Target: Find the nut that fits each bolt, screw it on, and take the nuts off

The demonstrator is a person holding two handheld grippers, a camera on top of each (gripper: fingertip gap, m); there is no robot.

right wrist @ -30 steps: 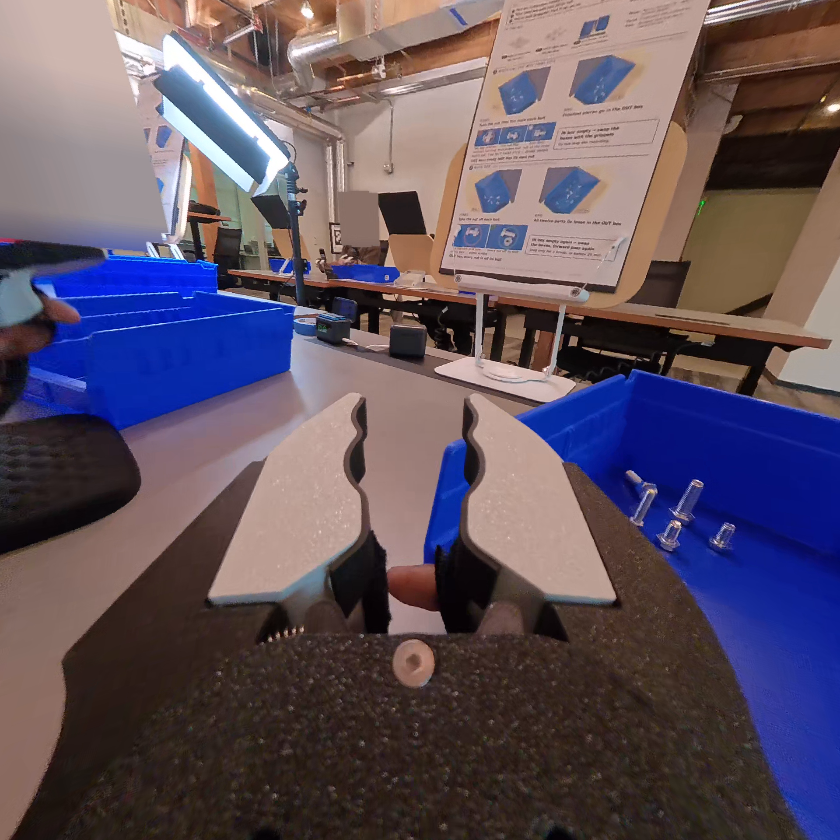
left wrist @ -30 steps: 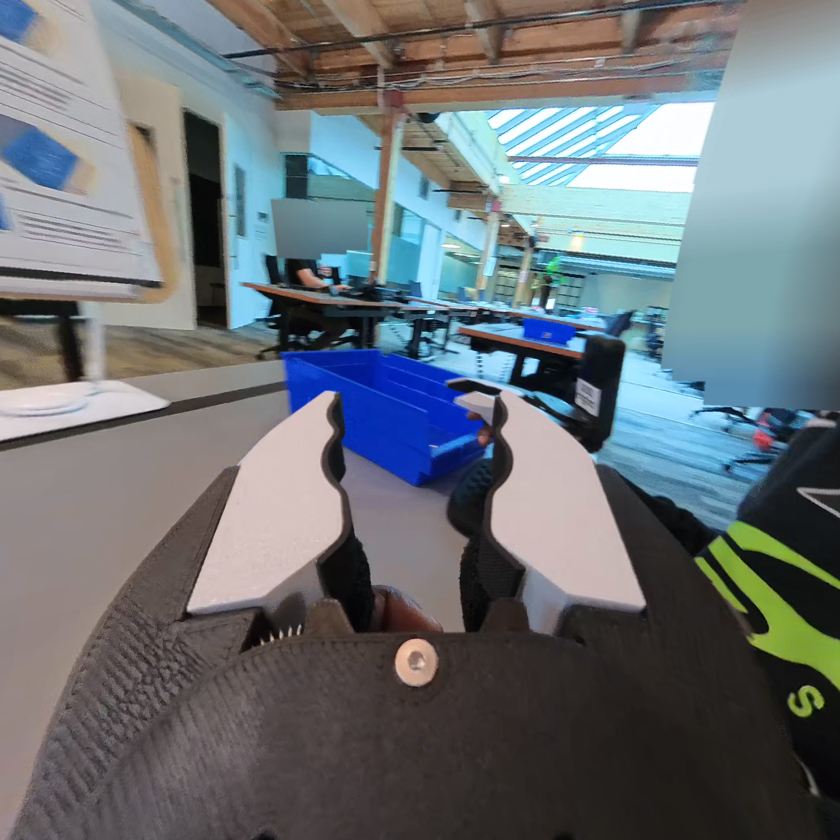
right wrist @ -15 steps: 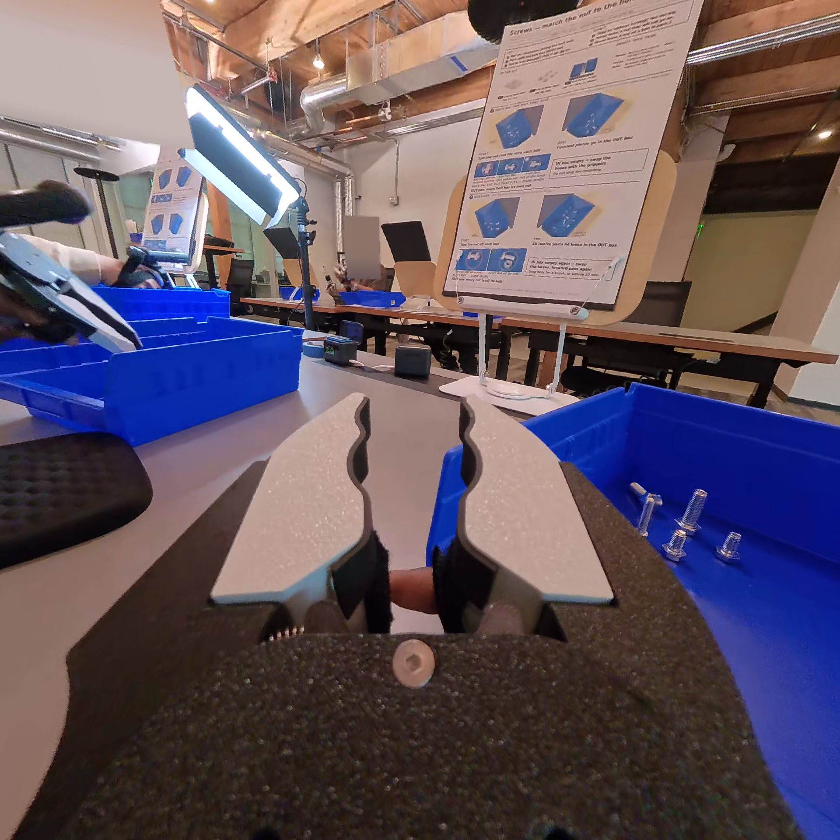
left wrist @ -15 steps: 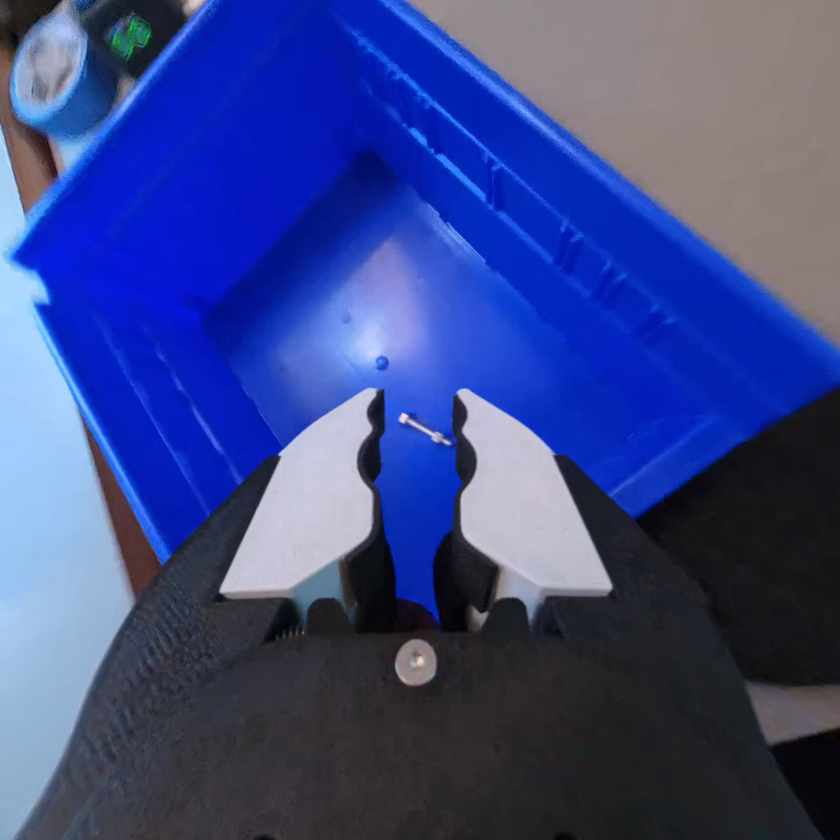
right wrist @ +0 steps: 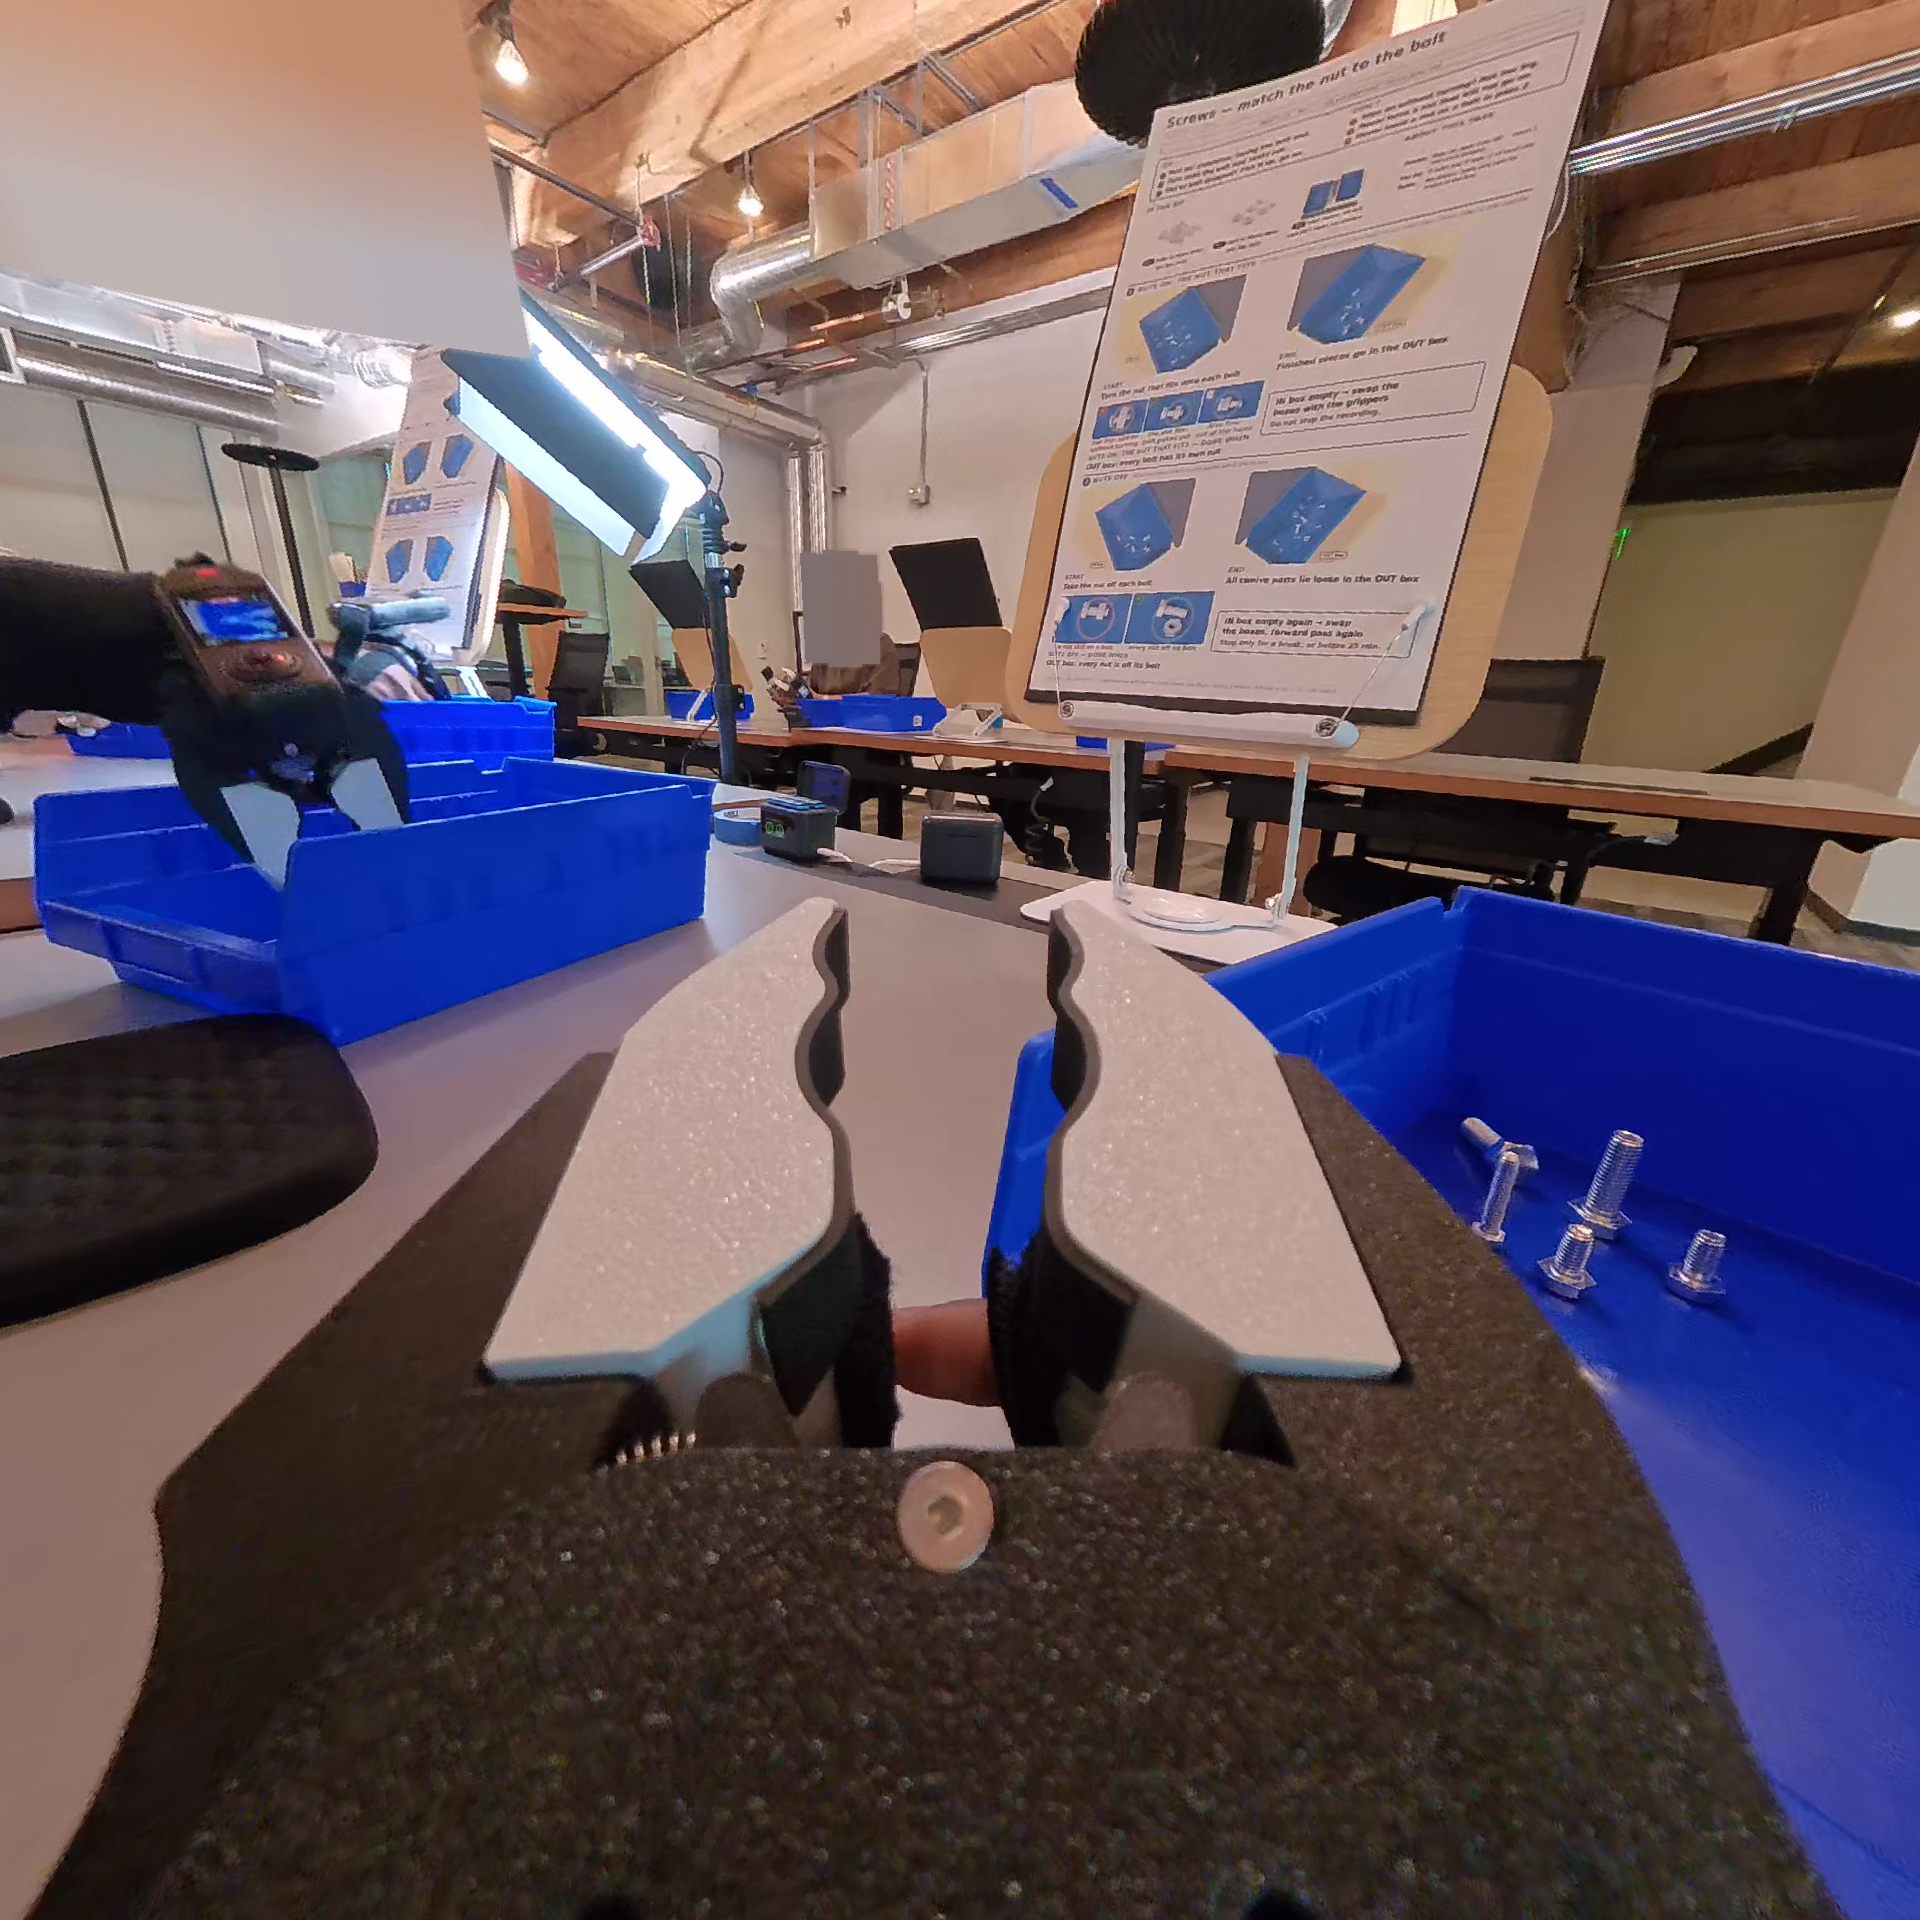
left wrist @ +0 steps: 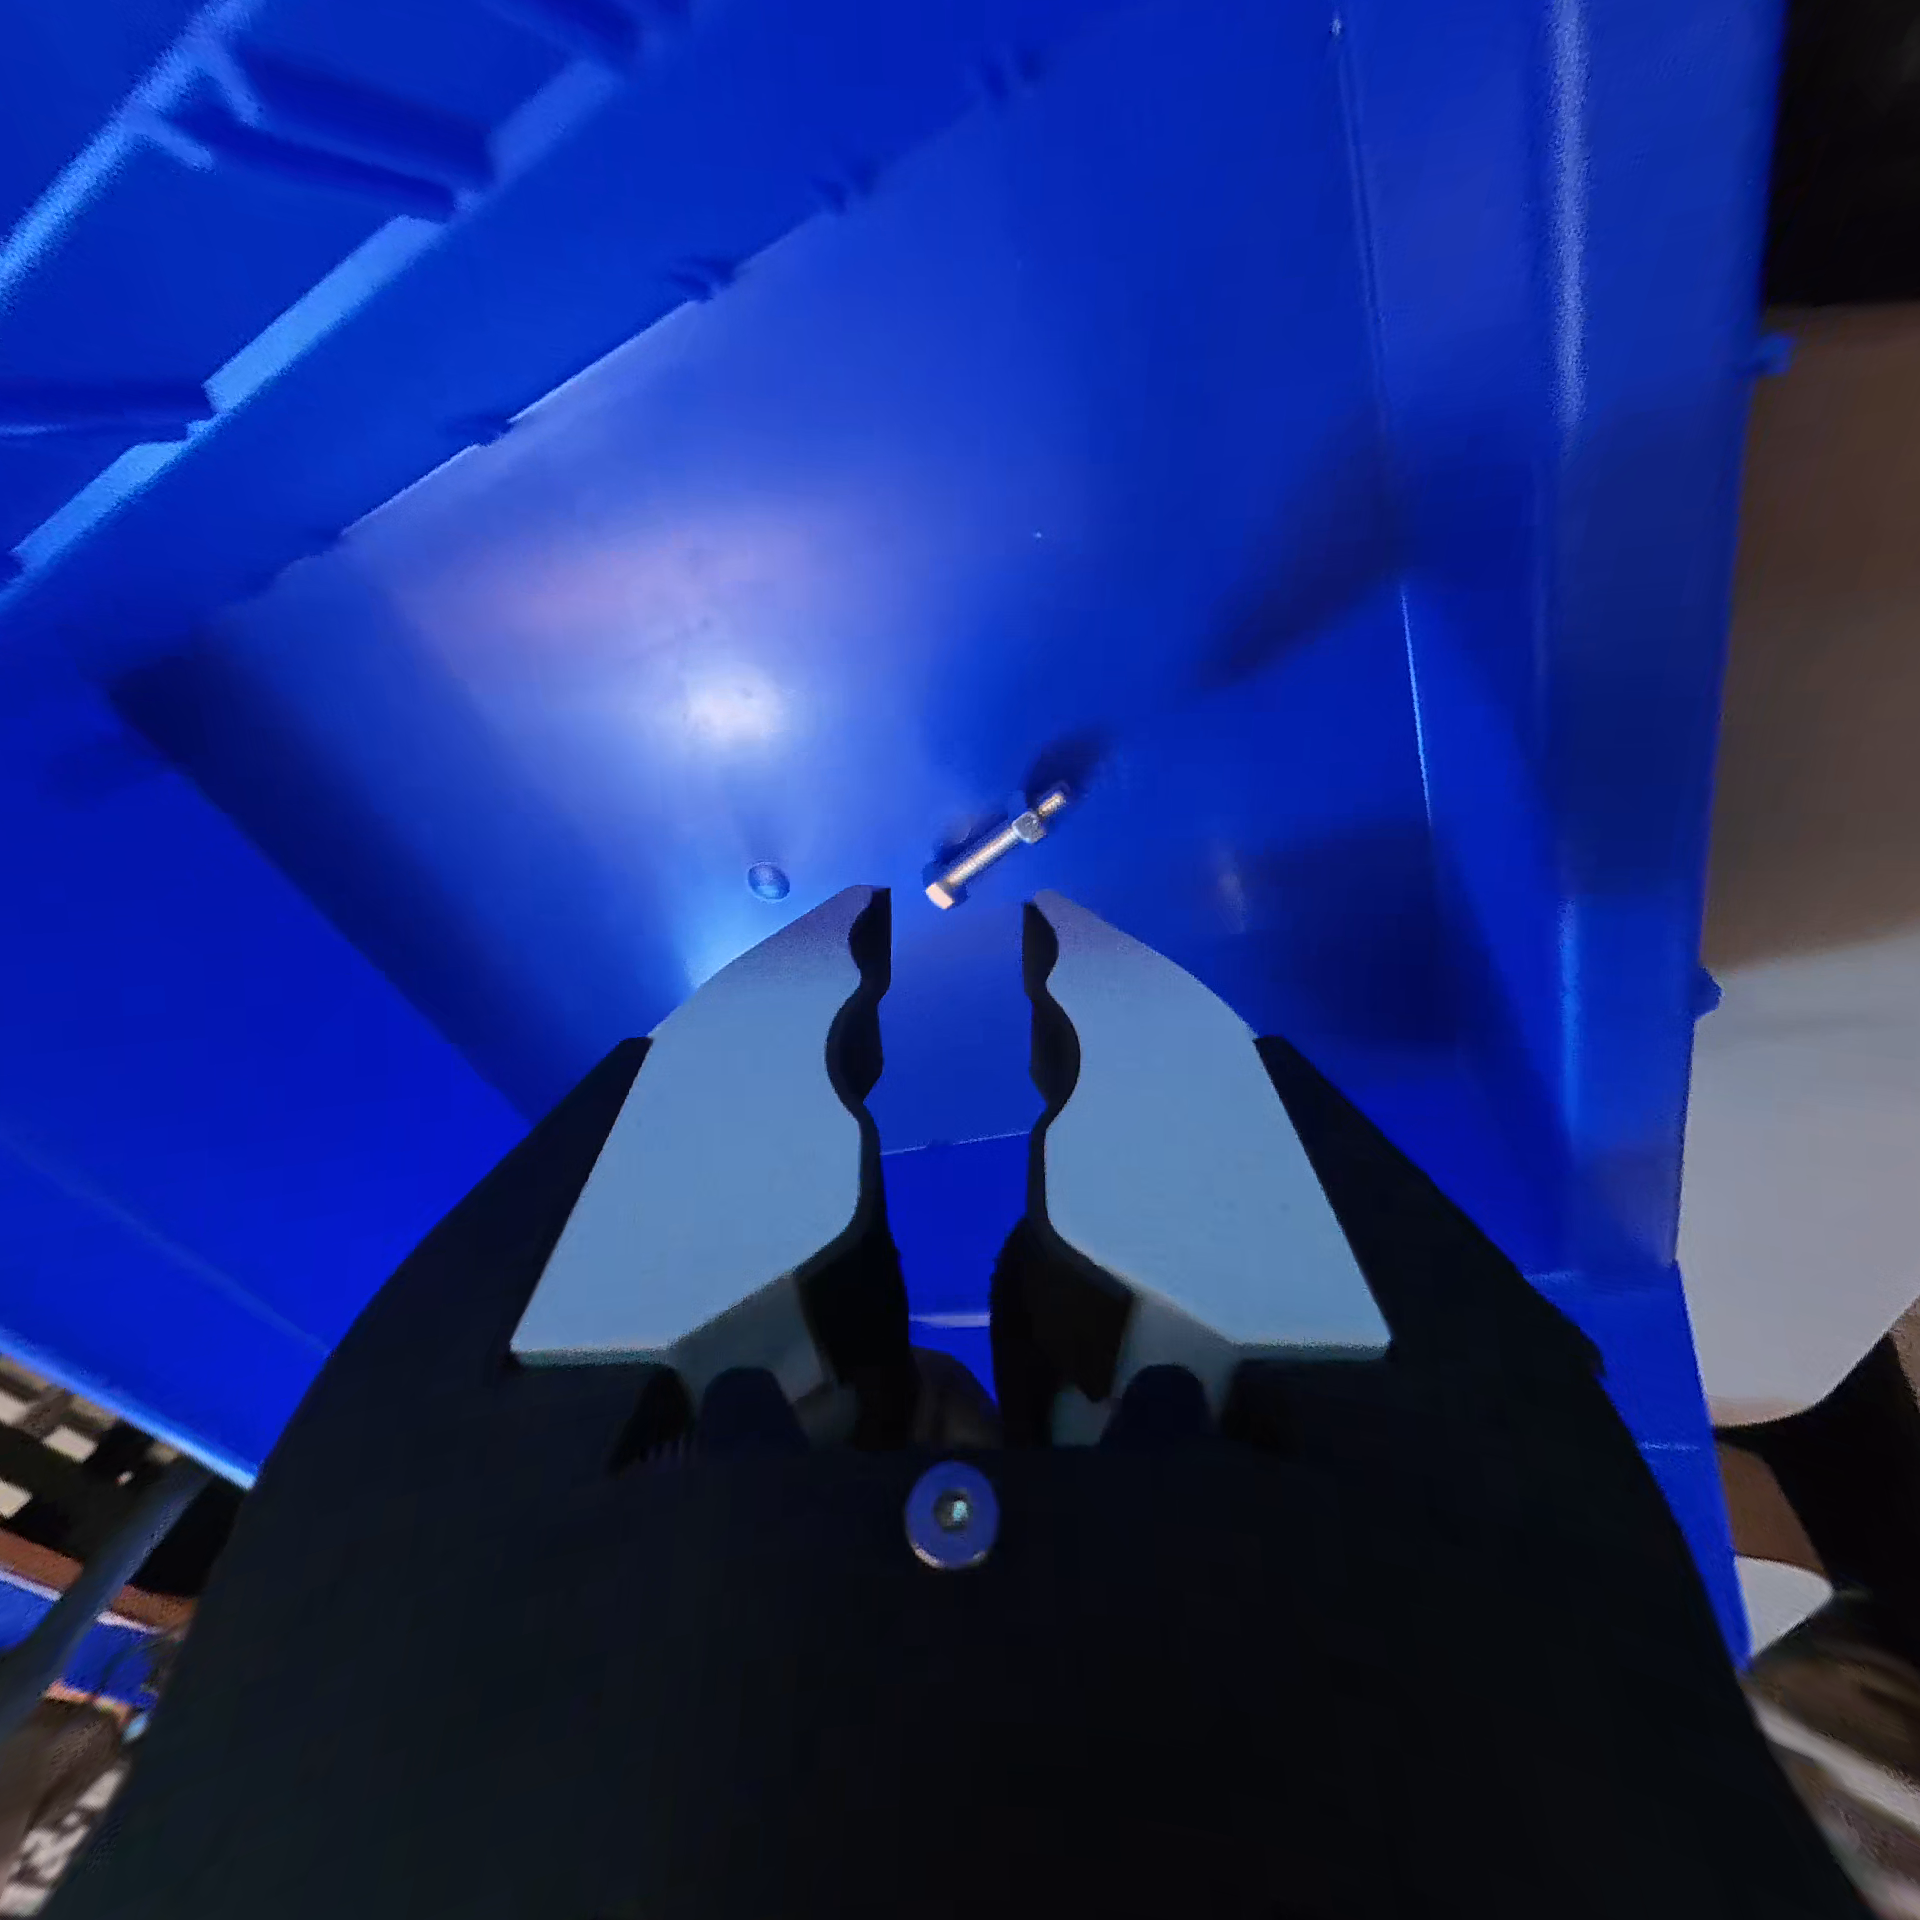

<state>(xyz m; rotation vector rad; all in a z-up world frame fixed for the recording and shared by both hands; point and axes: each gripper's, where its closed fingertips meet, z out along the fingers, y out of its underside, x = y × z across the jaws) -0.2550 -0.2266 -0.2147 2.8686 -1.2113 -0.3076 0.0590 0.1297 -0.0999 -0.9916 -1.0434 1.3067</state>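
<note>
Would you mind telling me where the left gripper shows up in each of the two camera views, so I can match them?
Left wrist view: the left gripper fills the lower centre, open, pointing down into the blue bin just short of a bolt with a nut on it.
Right wrist view: it is far off at the left edge, dipping into that bin.
Shared landmark: the blue bin.

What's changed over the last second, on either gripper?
The left gripper swung from facing the room down into the left bin, narrowed its jaws, and closed in on the bolt with a nut on it; nothing grasped yet. The right gripper stayed open and empty beside the right bin.
</note>
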